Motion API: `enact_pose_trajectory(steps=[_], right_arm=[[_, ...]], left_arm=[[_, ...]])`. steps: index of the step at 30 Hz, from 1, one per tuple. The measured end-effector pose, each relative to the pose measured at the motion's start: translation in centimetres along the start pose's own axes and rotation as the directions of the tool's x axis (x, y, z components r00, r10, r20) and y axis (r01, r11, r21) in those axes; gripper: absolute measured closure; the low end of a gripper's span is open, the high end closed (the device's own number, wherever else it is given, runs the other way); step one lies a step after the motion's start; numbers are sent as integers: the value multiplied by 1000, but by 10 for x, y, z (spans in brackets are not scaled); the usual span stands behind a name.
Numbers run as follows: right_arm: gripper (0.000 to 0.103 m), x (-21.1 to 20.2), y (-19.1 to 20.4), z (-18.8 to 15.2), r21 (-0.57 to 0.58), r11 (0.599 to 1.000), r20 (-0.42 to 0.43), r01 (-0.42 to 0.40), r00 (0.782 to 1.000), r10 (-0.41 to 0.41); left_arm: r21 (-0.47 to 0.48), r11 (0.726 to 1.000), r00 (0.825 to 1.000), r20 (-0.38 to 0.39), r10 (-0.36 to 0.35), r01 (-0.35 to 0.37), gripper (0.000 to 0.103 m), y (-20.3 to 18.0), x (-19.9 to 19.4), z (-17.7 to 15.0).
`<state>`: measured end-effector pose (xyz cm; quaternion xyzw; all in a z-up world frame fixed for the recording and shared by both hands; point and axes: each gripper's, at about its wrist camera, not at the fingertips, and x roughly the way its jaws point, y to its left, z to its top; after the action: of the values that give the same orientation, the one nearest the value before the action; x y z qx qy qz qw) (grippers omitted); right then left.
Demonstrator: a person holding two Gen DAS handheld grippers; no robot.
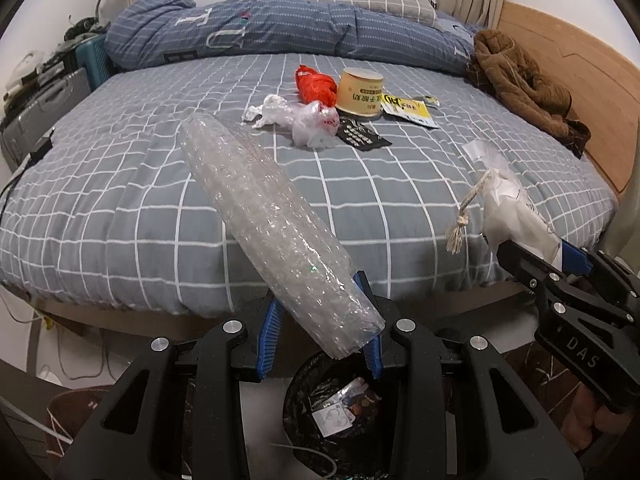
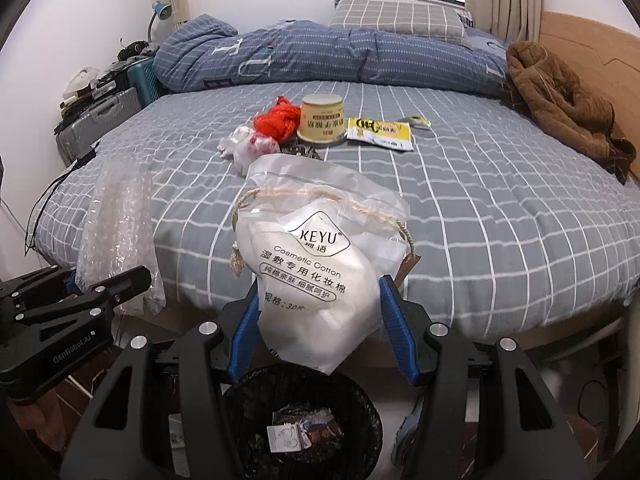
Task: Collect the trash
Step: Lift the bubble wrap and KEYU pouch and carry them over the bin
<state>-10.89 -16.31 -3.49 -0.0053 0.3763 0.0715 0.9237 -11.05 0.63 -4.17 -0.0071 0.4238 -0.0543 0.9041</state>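
Note:
My left gripper (image 1: 322,320) is shut on a roll of clear bubble wrap (image 1: 264,216), held above a black-lined trash bin (image 1: 296,400) at the foot of the bed. My right gripper (image 2: 320,320) is shut on a white cosmetic cotton bag (image 2: 316,264) with a rope drawstring, above the same bin (image 2: 248,400). The bin holds some wrappers. More trash lies mid-bed: a red bag (image 1: 316,84), a yellow paper cup (image 1: 360,92), a crumpled clear bag (image 1: 296,116), a yellow sachet (image 1: 408,110) and a black packet (image 1: 362,136).
The bed has a grey checked sheet (image 1: 120,208). A rolled blue duvet (image 1: 260,28) and a pillow lie at the back. A brown coat (image 1: 520,80) lies at the right by the wooden headboard. Suitcases (image 1: 44,108) stand at the left.

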Motion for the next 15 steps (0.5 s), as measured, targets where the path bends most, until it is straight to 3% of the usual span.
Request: enact_pose_trajectory(steps=[15], right_arm=[[49,-16,12,-31,2,1000,-59,-21,998,21]], left_arm=[[-15,1000,999,-52,1,-2,69,0,-11,-29]])
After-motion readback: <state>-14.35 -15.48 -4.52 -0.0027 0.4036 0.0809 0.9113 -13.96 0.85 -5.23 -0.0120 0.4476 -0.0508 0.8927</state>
